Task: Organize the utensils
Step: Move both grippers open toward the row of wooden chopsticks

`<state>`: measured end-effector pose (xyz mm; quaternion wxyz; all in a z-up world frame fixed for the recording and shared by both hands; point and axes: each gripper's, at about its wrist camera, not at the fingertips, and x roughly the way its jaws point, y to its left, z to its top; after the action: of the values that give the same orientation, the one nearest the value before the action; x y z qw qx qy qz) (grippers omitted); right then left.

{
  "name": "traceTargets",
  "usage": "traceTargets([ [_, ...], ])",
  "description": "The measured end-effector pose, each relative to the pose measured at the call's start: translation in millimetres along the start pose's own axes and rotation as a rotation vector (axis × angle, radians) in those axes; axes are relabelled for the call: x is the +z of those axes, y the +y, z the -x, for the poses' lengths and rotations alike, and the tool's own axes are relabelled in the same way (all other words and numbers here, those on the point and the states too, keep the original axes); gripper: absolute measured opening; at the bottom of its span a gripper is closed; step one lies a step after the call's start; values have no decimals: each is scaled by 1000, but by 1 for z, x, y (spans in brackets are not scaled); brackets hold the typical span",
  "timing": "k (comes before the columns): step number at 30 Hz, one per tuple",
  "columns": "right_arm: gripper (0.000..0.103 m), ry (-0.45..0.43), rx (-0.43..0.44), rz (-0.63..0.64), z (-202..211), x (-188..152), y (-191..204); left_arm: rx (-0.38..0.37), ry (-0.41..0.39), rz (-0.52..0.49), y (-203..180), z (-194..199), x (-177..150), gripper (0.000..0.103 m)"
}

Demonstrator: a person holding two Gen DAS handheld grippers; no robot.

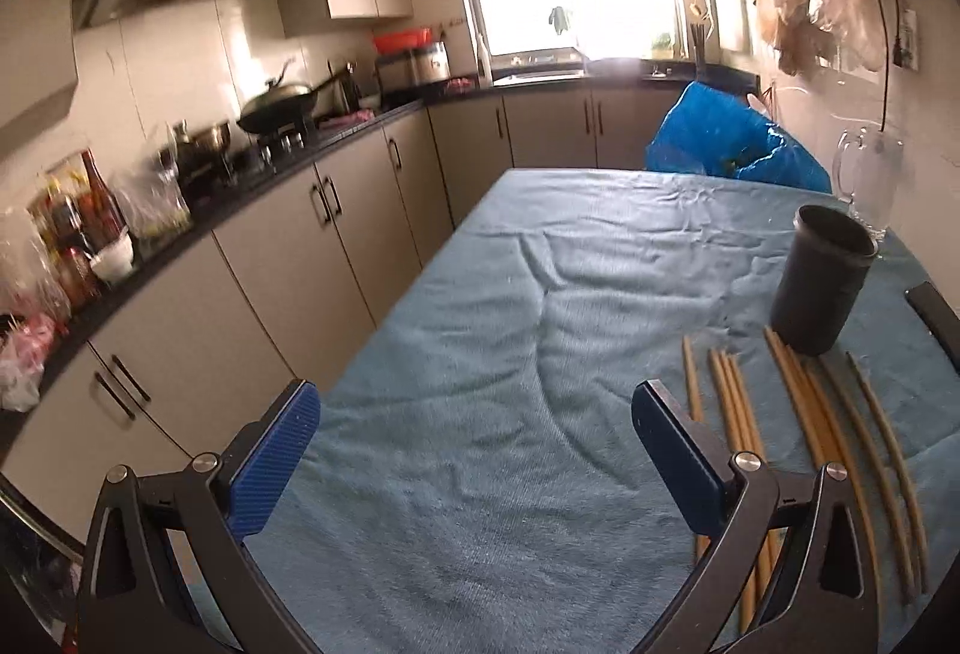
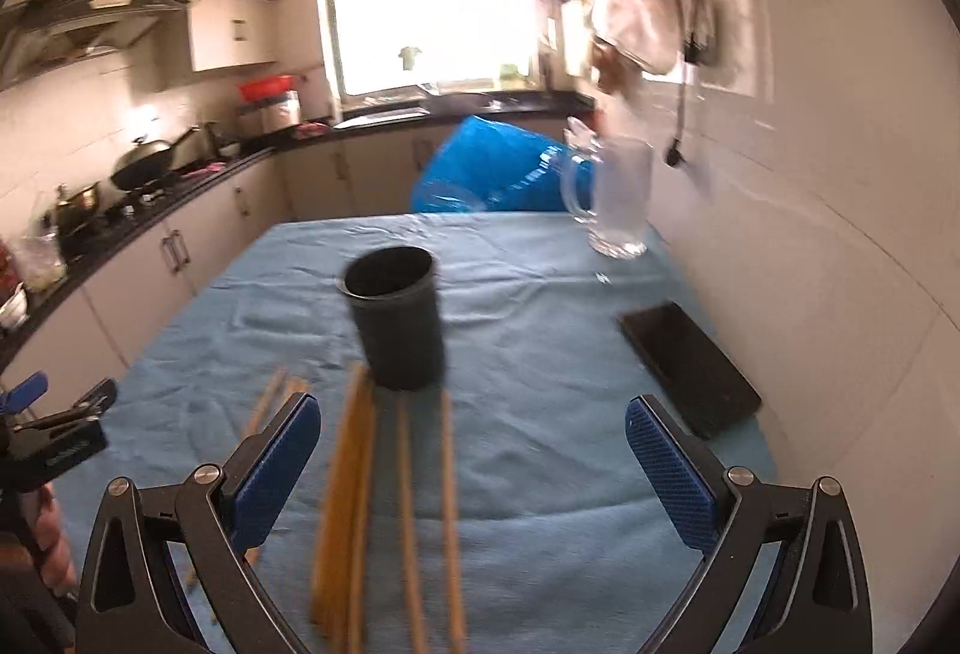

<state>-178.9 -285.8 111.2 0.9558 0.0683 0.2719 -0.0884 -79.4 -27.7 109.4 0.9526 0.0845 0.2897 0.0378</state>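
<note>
Several wooden chopsticks (image 1: 804,414) lie side by side on the blue cloth (image 1: 510,324), just in front of a dark upright cup (image 1: 819,279). In the right wrist view the chopsticks (image 2: 360,486) lie below and between my fingers, with the cup (image 2: 399,318) behind them. My left gripper (image 1: 474,450) is open and empty, hovering left of the chopsticks. My right gripper (image 2: 474,462) is open and empty above the chopsticks. The left gripper also shows at the left edge of the right wrist view (image 2: 66,426).
A glass mug (image 2: 618,198) stands at the far right of the table. A flat black object (image 2: 690,366) lies near the wall. A blue bag (image 2: 492,168) sits behind the table. Kitchen counter with pans (image 1: 282,108) runs along the left.
</note>
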Motion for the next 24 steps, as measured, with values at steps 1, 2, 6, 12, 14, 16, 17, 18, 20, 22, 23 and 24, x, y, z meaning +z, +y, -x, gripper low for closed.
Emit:
traceTargets([
  [1, 103, -3, 20, 8, 6, 1, 3, 4, -6, -5, -1, 3, 2, 103],
  [2, 103, 0, 30, 12, 3, 0, 5, 9, -10, -8, -2, 6, 3, 103],
  [6, 103, -11, 66, 18, 5, 2, 13, 18, -17, -17, -4, 11, 9, 103],
  [12, 103, 6, 102, 17, 8, 2, 16, 24, -27, -32, -13, 23, -1, 103],
  [14, 103, 14, 112, 15, 9, 2, 17, 26, -25, -39, -15, 23, -1, 103],
  [16, 102, 19, 121, 20, 9, 2, 18, 23, -23, -45, -17, 23, -1, 103],
  [17, 102, 26, 125, 23, 8, 1, 19, 24, -19, -48, -20, 23, -3, 103],
  [18, 102, 34, 127, 23, 7, 2, 19, 21, -13, -50, -20, 22, -4, 103],
  [20, 100, 58, 137, 20, 3, 2, 18, 7, 4, -48, -21, 19, -4, 103],
  [22, 94, 92, 157, 10, -2, 3, 15, -29, 42, -43, -19, 12, -5, 103],
  [23, 93, 108, 166, 7, -5, 4, 14, -40, 55, -41, -19, 10, -5, 103],
  [24, 90, 121, 172, 7, -7, 5, 14, -50, 68, -42, -19, 6, -5, 103],
])
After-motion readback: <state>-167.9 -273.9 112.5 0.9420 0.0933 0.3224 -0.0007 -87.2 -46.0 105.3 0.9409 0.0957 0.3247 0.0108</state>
